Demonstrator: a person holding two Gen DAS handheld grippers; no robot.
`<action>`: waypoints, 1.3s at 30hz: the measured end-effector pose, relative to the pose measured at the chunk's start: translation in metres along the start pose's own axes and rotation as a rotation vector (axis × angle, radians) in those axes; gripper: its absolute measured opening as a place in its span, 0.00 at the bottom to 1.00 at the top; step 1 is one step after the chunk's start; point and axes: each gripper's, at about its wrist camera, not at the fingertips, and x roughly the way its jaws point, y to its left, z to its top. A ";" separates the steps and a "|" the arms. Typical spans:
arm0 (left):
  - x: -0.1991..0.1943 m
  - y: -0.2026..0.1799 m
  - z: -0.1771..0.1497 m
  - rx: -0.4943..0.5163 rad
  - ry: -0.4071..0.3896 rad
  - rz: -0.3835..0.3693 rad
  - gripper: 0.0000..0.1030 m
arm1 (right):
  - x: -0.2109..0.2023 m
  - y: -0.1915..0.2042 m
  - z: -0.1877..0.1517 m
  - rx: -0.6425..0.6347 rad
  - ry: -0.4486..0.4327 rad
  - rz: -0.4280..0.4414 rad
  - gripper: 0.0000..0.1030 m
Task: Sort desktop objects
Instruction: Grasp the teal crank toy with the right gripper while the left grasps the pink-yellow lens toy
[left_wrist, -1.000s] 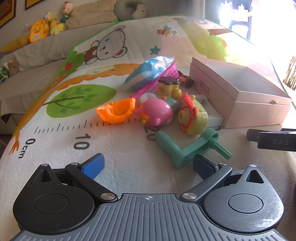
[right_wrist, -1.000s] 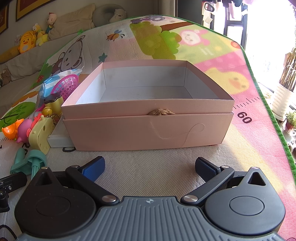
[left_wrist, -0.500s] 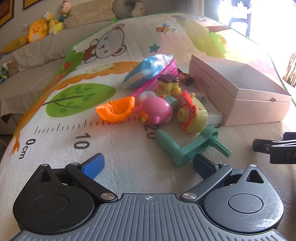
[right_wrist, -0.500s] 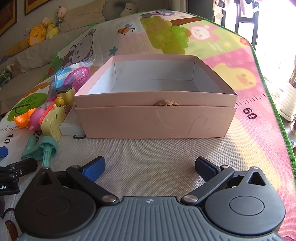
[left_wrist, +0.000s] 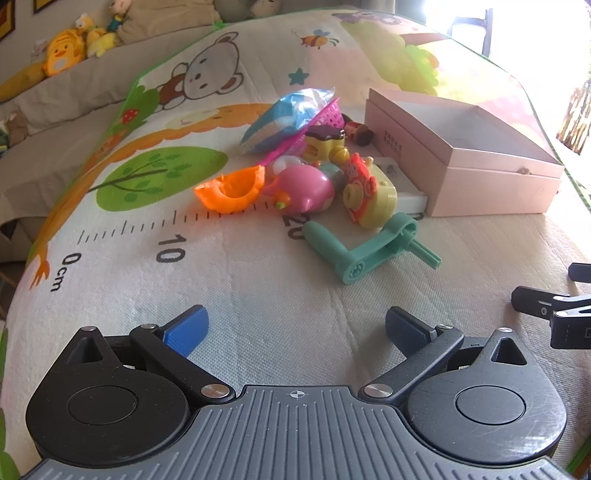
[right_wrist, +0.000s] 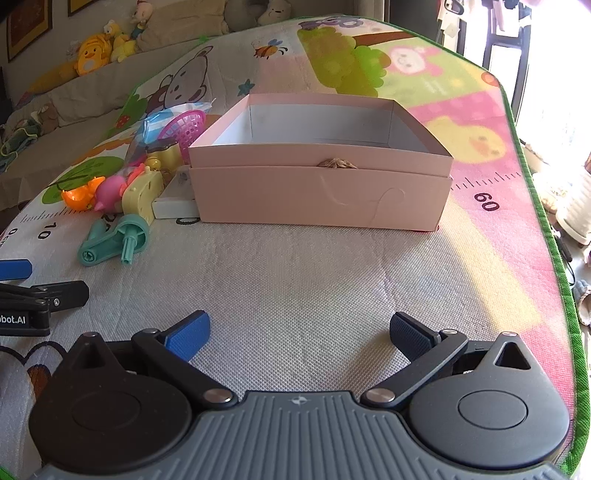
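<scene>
A pile of toys lies on the play mat: a teal crank handle (left_wrist: 369, 251), a yellow toy camera (left_wrist: 369, 199), a pink round toy (left_wrist: 306, 188), an orange half shell (left_wrist: 232, 188), a pink basket (left_wrist: 325, 114) and a blue bag (left_wrist: 291, 118). An open, empty pink box (right_wrist: 321, 177) stands to their right. My left gripper (left_wrist: 295, 328) is open and empty, short of the crank. My right gripper (right_wrist: 299, 332) is open and empty, in front of the box. The crank also shows in the right wrist view (right_wrist: 114, 240).
The mat (right_wrist: 332, 280) covers a raised surface whose green edge (right_wrist: 565, 295) drops off at the right. Plush toys (left_wrist: 62, 55) sit on a sofa behind. A white flat block (right_wrist: 173, 206) lies against the box's left side.
Both grippers have pulled back from the toys and the box, which look smaller and farther. Both stay open. No object has moved.
</scene>
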 end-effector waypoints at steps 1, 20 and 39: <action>-0.001 0.000 -0.001 0.001 0.003 -0.004 1.00 | 0.000 -0.001 0.000 0.000 0.004 0.002 1.00; -0.035 0.059 0.030 -0.085 -0.172 0.100 1.00 | 0.004 0.085 0.052 -0.307 -0.077 0.295 0.88; 0.035 -0.049 0.056 0.150 -0.129 -0.085 0.59 | -0.019 0.005 0.002 -0.186 -0.048 0.140 0.69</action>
